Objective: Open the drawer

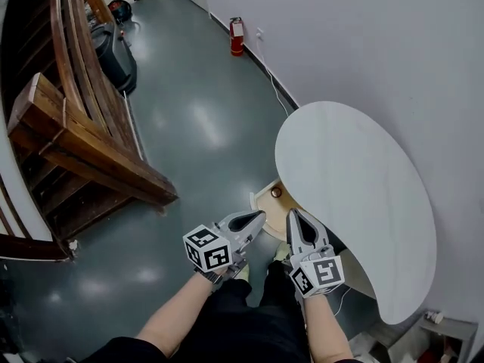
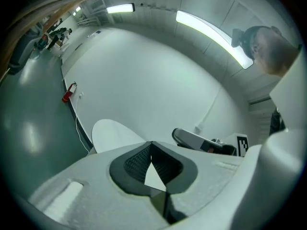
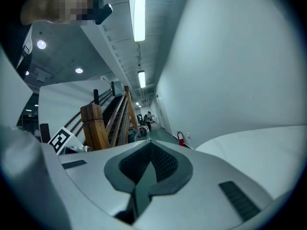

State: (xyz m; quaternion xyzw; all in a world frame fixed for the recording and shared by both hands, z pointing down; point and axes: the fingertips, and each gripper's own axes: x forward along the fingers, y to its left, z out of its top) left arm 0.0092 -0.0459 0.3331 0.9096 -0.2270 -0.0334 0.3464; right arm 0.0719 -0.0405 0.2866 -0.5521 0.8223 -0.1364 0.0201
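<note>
Drawer (image 1: 266,201) juts out from under the table (image 1: 355,195), apparently open already. Left gripper (image 1: 255,218) and right gripper (image 1: 294,218) hang above it, jaws closed and empty, likely because nothing needs pulling.

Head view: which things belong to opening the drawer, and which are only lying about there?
For the job: drawer, pulled out under the white table; left tongs and right tongs, both shut, empty.
Just lying about: fire extinguisher, wooden staircase, wall cable.
</note>
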